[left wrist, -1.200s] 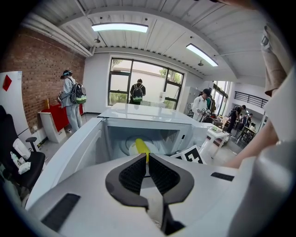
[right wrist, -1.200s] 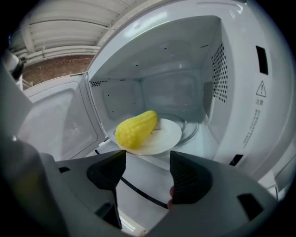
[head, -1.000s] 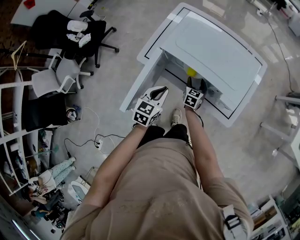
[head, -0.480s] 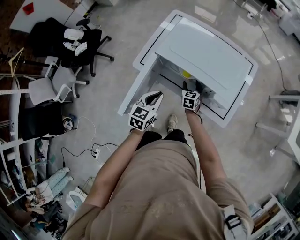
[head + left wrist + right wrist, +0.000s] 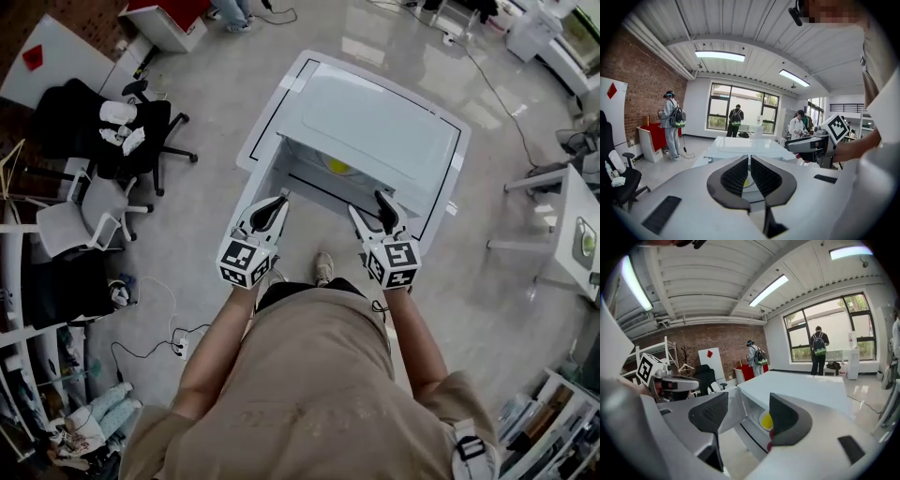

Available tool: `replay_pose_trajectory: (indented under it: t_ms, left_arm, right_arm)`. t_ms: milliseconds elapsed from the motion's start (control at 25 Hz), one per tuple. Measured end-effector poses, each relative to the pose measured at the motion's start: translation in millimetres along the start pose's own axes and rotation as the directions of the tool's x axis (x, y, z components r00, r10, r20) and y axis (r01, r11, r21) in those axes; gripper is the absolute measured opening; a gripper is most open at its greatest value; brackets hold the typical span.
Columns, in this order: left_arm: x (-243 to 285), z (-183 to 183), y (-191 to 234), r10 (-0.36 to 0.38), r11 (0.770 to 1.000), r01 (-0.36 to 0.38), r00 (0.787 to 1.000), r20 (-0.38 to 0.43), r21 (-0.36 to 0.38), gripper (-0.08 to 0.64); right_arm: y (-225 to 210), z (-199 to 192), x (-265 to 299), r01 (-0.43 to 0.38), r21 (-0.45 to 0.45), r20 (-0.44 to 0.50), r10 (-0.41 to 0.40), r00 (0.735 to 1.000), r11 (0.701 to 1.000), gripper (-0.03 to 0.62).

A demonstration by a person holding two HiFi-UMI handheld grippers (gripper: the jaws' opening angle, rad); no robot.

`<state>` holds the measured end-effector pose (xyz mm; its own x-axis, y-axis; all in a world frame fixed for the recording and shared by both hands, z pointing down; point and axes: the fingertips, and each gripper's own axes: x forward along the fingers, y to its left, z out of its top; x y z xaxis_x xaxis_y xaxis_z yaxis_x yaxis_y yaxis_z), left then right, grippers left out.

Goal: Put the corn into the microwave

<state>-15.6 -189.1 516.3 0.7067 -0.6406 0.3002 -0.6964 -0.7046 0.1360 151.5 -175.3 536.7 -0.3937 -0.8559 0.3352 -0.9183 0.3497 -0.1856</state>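
— Where is the corn?
— The corn (image 5: 337, 167) lies inside the microwave (image 5: 375, 127), a yellow patch just under the front edge of its white top, above the middle of the head view. In the right gripper view the corn (image 5: 765, 420) sits on a pale plate (image 5: 761, 417) in the open cavity, with the door (image 5: 729, 411) swung out to the left.
— And the tongs?
— The right tongs (image 5: 369, 206) are spread wide and hold nothing; the corn shows far off in the gap between the right tongs (image 5: 747, 401). The left tongs (image 5: 277, 201) are drawn in to a thin slit and grip nothing, as the left gripper view of the left tongs (image 5: 749, 159) shows. Both are in front of the microwave, apart from it.
— Anything around?
— A black office chair (image 5: 141, 131) stands on the grey floor (image 5: 206, 75) at the upper left.
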Motion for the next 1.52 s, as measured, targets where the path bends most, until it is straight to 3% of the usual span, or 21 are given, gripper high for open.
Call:
replay_pose_trajectory:
  t_ms: [120, 200, 360, 520, 880, 1280, 1520]
  left_arm:
    - [-12, 30, -1, 0.006, 1.0, -0.008, 0.998, 0.056, 0.029, 0.006]
    - [-19, 50, -3, 0.002, 0.997, -0.009, 0.996, 0.088, 0.071, 0.006]
    - [-32, 82, 0, 0.003, 0.995, -0.018, 0.989, 0.149, 0.099, 0.006]
    - [-41, 93, 10, 0.026, 0.994, -0.044, 0.983, 0.18, 0.102, 0.006]
    - [-38, 43, 22, 0.059, 0.996, -0.066, 0.992, 0.111, 0.06, 0.006]
    - [-16, -10, 16, 0.05, 0.999, -0.05, 0.999, 0.003, -0.005, 0.006]
    - [-6, -28, 3, 0.028, 1.0, -0.028, 0.999, -0.042, 0.003, 0.006]
  right_arm:
    - [-6, 38, -32, 0.036, -0.041, 0.051, -0.034, 0.998, 0.999, 0.281]
    - [-11, 58, -50, 0.095, -0.121, 0.088, -0.085, 0.992, 0.988, 0.281]
    - [-20, 77, -79, 0.224, -0.288, 0.149, -0.187, 0.971, 0.931, 0.281]
    - [-30, 74, -97, 0.266, -0.274, 0.178, -0.223, 0.958, 0.924, 0.281]
    - [-56, 41, -116, 0.306, -0.231, 0.151, -0.276, 0.949, 0.924, 0.281]
    - [-65, -5, -110, 0.269, -0.157, 0.086, -0.258, 0.962, 0.95, 0.279]
    - [-70, -26, -101, 0.257, -0.155, 0.058, -0.251, 0.966, 0.954, 0.281]
